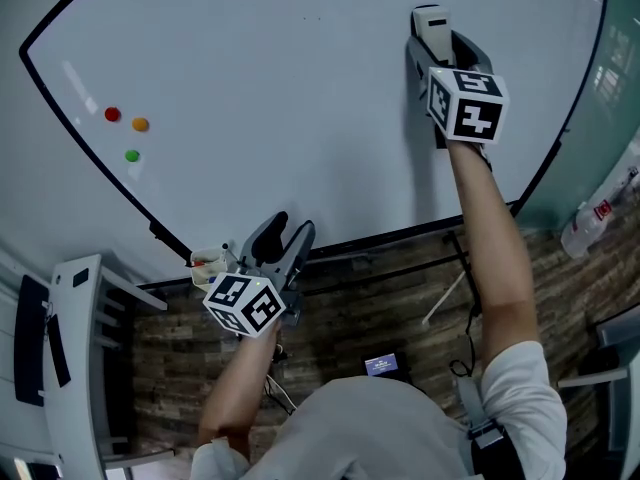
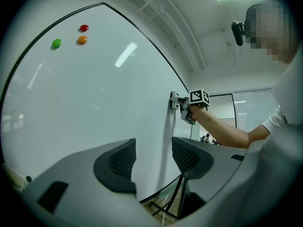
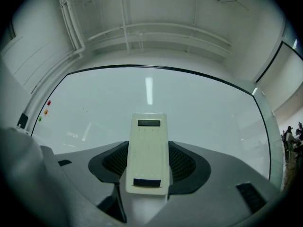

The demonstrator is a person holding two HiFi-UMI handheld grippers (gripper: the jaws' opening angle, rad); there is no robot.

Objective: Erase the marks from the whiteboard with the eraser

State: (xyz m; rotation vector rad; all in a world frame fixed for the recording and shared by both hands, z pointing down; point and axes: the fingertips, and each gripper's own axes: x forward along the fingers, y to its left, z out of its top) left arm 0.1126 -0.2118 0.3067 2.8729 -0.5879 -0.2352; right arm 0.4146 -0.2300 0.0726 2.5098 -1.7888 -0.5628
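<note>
The whiteboard [image 1: 300, 108] fills most of the head view; its white face shows no clear marks apart from a few faint specks near the top. My right gripper [image 1: 430, 28] is shut on the cream eraser [image 1: 432, 23] and holds it against the board at the upper right. In the right gripper view the eraser [image 3: 147, 150] stands between the two dark pads, pointing at the board [image 3: 199, 108]. My left gripper [image 1: 285, 233] hangs open and empty at the board's lower edge; in its own view the gripper [image 2: 154, 157] has a wide gap between the pads.
Red [image 1: 112, 114], orange [image 1: 140, 124] and green [image 1: 132, 155] magnets sit on the board's left part. A small tray with markers [image 1: 208, 261] hangs at the lower frame. The board's stand legs [image 1: 450, 288] and a brick-pattern floor lie below. A grey chair [image 1: 75, 358] stands at left.
</note>
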